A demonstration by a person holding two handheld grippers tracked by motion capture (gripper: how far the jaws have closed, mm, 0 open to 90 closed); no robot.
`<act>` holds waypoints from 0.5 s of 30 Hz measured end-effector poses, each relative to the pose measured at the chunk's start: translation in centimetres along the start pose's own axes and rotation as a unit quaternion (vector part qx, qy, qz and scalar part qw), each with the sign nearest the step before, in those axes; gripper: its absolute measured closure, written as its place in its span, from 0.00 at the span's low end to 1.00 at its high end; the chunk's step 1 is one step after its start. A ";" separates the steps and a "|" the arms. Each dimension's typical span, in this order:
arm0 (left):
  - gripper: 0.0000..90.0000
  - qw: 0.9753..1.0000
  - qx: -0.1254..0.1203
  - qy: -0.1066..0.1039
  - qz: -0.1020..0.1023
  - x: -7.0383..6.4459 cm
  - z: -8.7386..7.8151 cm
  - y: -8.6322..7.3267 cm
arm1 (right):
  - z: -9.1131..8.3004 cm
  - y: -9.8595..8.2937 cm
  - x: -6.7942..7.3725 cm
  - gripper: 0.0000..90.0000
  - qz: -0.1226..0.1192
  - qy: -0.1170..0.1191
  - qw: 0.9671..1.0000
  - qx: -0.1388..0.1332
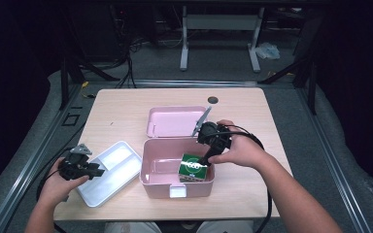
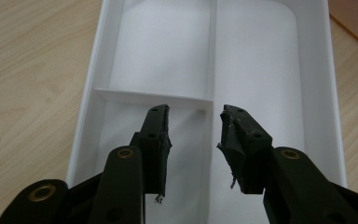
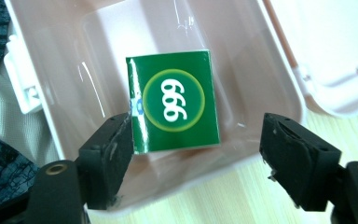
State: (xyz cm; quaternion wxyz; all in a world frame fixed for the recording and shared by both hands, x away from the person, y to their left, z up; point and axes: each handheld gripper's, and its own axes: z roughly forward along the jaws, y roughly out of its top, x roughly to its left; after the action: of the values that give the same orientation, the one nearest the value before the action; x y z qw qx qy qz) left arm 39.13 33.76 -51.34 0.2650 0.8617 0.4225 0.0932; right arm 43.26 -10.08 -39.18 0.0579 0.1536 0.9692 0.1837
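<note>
Inside the pink box (image 3: 279,70), the green carton (image 3: 175,106) sits beside its right wall.

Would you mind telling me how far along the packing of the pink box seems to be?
Done: the pink box stands open, its lid folded back, and the green carton sits inside it. In hand: the right gripper hovers over the carton with jaws spread wide, gripping nothing. Left, probably: the white tray, under the open left gripper, lies beside the box, and the lid is unclosed.
</note>
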 end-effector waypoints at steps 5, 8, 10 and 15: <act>0.71 1.000 0.011 -0.001 0.004 0.0 0.4 0.3 | -1.0 -1.1 -0.2 0.29 0.010 -0.005 1.000 -0.009; 0.73 1.000 0.017 0.002 0.006 -0.3 0.5 0.4 | -1.3 -1.6 -0.3 0.30 0.011 -0.008 1.000 -0.011; 0.75 1.000 0.021 -0.003 0.005 -0.3 0.5 0.4 | -1.4 -1.8 -0.4 0.30 0.013 -0.006 1.000 -0.014; 0.77 0.999 0.034 -0.006 0.008 -0.3 1.1 0.3 | -1.5 -2.2 -0.5 0.31 0.013 -0.004 1.000 -0.019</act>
State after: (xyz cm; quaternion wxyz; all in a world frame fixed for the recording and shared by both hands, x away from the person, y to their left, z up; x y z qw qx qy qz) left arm 39.57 32.90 -52.11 0.2374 0.8742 0.4169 0.0755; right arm 42.90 -12.64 -38.61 0.0624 0.1662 0.9631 0.2023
